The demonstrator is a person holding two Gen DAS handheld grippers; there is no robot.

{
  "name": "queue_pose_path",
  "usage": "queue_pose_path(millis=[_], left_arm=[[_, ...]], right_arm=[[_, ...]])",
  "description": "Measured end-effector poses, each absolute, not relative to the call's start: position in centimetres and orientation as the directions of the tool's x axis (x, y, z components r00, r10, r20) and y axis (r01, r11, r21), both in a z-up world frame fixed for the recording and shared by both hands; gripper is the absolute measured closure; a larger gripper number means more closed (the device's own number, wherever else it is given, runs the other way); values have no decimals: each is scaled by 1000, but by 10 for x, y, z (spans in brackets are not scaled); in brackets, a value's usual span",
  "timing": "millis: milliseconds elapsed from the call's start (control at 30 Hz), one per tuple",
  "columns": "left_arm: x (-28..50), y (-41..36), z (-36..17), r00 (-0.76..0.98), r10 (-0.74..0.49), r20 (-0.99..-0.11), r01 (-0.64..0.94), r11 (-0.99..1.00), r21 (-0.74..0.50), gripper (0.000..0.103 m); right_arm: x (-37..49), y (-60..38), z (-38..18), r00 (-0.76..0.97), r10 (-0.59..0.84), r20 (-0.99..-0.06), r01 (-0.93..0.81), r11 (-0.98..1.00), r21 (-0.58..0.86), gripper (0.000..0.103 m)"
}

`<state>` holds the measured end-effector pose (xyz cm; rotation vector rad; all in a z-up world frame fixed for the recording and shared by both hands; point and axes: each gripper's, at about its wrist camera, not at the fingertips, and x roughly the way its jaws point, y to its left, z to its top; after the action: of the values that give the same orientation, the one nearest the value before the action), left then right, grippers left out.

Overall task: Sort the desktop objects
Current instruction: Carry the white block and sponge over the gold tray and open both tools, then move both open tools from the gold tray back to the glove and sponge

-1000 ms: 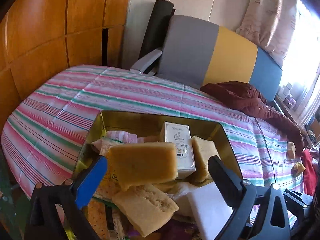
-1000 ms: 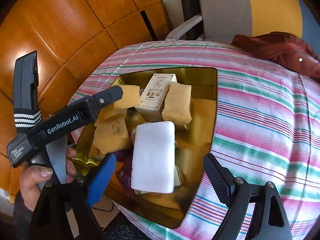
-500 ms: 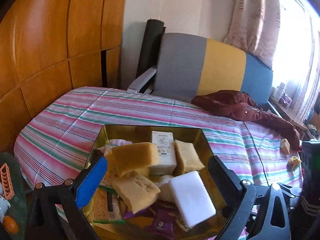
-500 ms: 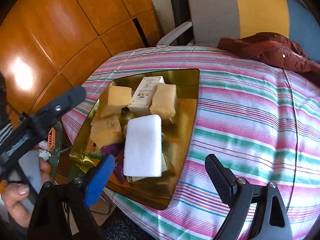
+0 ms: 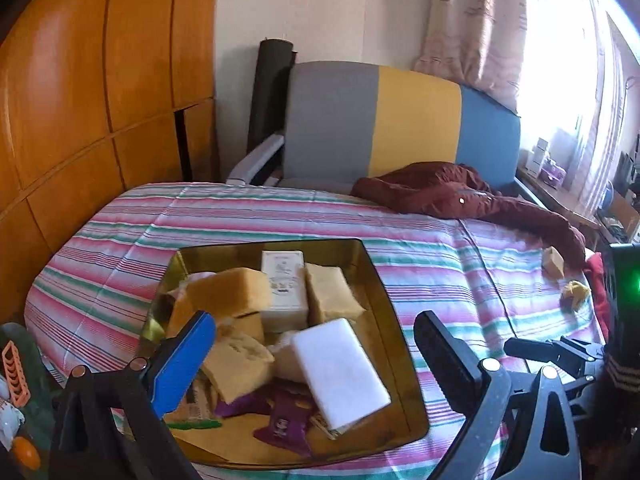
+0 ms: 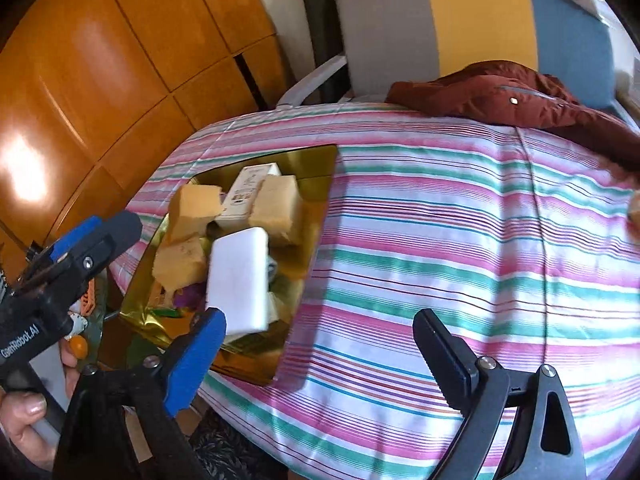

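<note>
Both my jaws gape wide, holding nothing. The gold tray [image 5: 394, 316] carries sponges [image 5: 230, 292] and a white block [image 5: 340, 372]

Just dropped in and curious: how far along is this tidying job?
Mostly done, it seems: sponges, a white block and a small box sit in the gold tray. Both grippers, left and right, are open and hold nothing. Two small pieces remain on the striped cloth.
</note>
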<state>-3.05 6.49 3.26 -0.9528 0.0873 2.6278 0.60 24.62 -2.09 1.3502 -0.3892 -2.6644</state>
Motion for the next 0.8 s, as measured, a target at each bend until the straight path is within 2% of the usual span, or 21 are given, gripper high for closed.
queue_pose_path(millis=[667,733,800], left_arm=[[-13,137,22,-634,381,-673,-499,-866,-20,3],[-13,143,21,-624,390,-677,-511,-859,-24,8],[-13,151,19,-608,398,-687,-525,-851,-29,9]], right_arm=[[53,355,-31,-590,-48,-806,-246,-940,236,7],[60,369,-30,-587,-28,-809,-278,-932,234,7],[66,382,-29,-588,-19,-809,-300,-923,240,7]])
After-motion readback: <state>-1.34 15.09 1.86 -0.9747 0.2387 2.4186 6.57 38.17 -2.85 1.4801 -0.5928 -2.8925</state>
